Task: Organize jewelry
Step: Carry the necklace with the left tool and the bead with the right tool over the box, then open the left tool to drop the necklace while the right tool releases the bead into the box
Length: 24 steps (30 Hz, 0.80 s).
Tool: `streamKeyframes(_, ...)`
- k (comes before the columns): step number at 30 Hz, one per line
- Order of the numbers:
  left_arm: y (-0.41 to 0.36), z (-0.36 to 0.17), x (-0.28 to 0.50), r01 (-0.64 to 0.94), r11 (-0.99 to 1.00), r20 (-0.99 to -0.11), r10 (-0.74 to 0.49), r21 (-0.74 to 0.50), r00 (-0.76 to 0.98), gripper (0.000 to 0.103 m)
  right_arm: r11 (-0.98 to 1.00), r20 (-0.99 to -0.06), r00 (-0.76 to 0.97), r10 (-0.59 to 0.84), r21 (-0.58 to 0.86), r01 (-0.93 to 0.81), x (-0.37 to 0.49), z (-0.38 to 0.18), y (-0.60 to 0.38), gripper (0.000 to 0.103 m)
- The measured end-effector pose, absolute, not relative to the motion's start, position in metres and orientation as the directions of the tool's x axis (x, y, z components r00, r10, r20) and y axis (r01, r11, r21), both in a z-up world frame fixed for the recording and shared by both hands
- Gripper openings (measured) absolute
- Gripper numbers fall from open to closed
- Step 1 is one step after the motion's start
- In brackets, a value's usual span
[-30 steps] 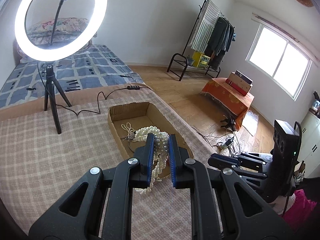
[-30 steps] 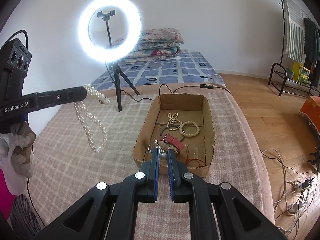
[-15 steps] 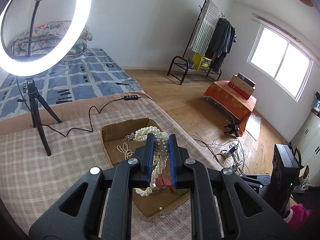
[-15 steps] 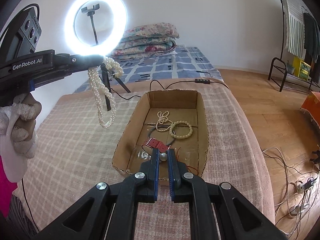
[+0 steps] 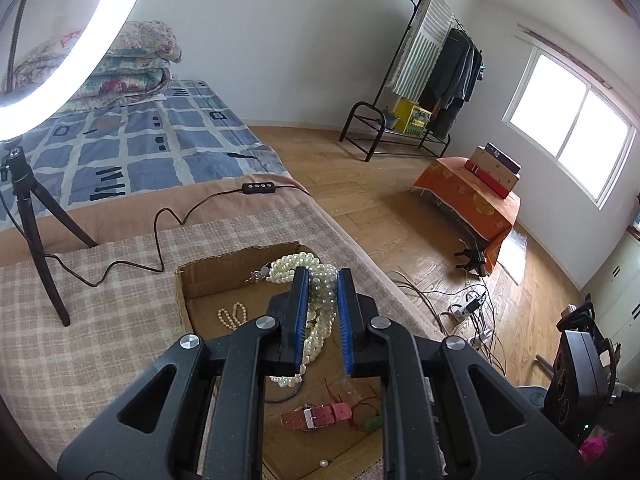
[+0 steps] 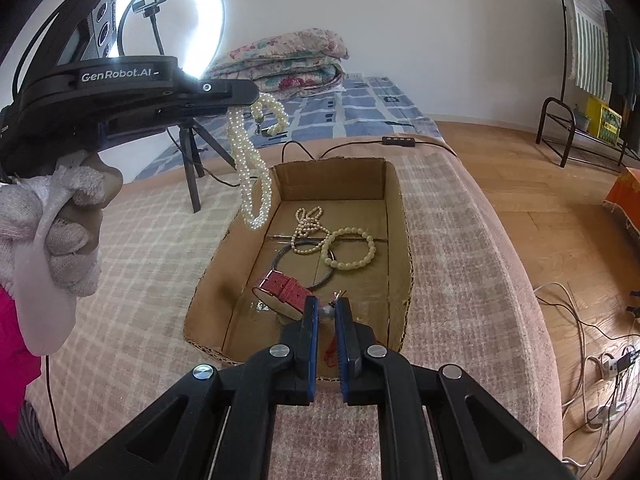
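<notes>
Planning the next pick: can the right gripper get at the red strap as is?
Probably not yet: the right gripper is shut on a pearl bead. The red strap lies uncovered in the box.

light: bright — ring light glare | edges: fisheye-bent, dark corners

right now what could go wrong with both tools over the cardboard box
The twisted white pearl necklace hangs from the left tool over the open brown cardboard box's left wall, so its loops might drape outside if released now. The small grey pearl pinched at the right tool's very tips could slip and roll off.
</notes>
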<state>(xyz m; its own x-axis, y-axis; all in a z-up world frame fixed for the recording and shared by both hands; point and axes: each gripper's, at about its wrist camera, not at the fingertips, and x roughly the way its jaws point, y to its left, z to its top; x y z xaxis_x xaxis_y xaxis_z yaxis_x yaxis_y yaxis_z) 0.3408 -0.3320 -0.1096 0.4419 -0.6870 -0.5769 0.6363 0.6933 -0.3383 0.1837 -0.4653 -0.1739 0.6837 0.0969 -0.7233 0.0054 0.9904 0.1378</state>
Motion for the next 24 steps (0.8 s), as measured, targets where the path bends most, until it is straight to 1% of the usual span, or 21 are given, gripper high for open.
streamKeyframes(8, -0.352, -0.114, 0.339, 0.651, 0.696, -0.588, -0.674, -0.303, 0.447, 0.012, 0.99, -0.733, 0.672, 0.106, 0.144, 0.001, 0.188, -0.185, -0.467, 0.006)
streamKeyframes(14, -0.354, -0.11, 0.335, 0.656, 0.698, -0.58, -0.672, -0.286, 0.462, 0.013, 0.989, -0.731, 0.673, 0.112, 0.144, -0.008, 0.19, -0.186, -0.466, 0.007)
streamKeyframes(15, -0.354, -0.109, 0.335, 0.656, 0.701, -0.579, -0.669, -0.281, 0.467, 0.013, 0.99, -0.731, 0.674, 0.109, 0.139, -0.01, 0.189, -0.186, -0.465, 0.011)
streamKeyframes(16, -0.354, -0.108, 0.335, 0.654, 0.704, -0.58, -0.665, -0.277, 0.471, 0.013, 0.991, -0.728, 0.677, 0.103, 0.131, -0.01, 0.189, -0.185, -0.464, 0.022)
streamKeyframes(17, -0.354, -0.106, 0.334, 0.653, 0.706, -0.58, -0.663, -0.275, 0.473, 0.013, 0.992, -0.724, 0.683, 0.096, 0.122, -0.009, 0.189, -0.184, -0.463, 0.027)
streamKeyframes(18, -0.353, -0.106, 0.335, 0.651, 0.709, -0.581, -0.661, -0.273, 0.476, 0.016, 0.993, -0.72, 0.688, 0.09, 0.116, -0.009, 0.189, -0.183, -0.462, 0.033)
streamKeyframes(19, -0.352, -0.105, 0.335, 0.649, 0.71, -0.581, -0.66, -0.274, 0.477, 0.021, 0.994, -0.717, 0.691, 0.089, 0.113, -0.011, 0.188, -0.182, -0.461, 0.033)
streamKeyframes(20, -0.351, -0.105, 0.335, 0.647, 0.711, -0.578, -0.66, -0.274, 0.48, 0.033, 0.994, -0.715, 0.693, 0.09, 0.112, -0.014, 0.188, -0.182, -0.461, 0.034)
streamKeyframes(21, -0.349, -0.104, 0.335, 0.644, 0.714, -0.575, -0.659, -0.275, 0.485, 0.047, 0.994, -0.714, 0.695, 0.089, 0.109, -0.015, 0.188, -0.181, -0.459, 0.039)
streamKeyframes(22, -0.348, -0.103, 0.334, 0.641, 0.716, -0.57, -0.659, -0.276, 0.491, 0.052, 0.995, -0.712, 0.697, 0.083, 0.102, -0.015, 0.188, -0.181, -0.458, 0.054)
streamKeyframes(23, -0.347, -0.103, 0.333, 0.64, 0.717, -0.564, -0.66, -0.276, 0.497, 0.058, 0.996, -0.706, 0.704, 0.078, 0.093, -0.018, 0.188, -0.18, -0.457, 0.063)
streamKeyframes(24, -0.345, -0.102, 0.332, 0.637, 0.721, -0.561, -0.657, -0.272, 0.504, 0.061, 0.997, -0.696, 0.715, 0.07, 0.079, -0.021, 0.186, -0.178, -0.454, 0.076)
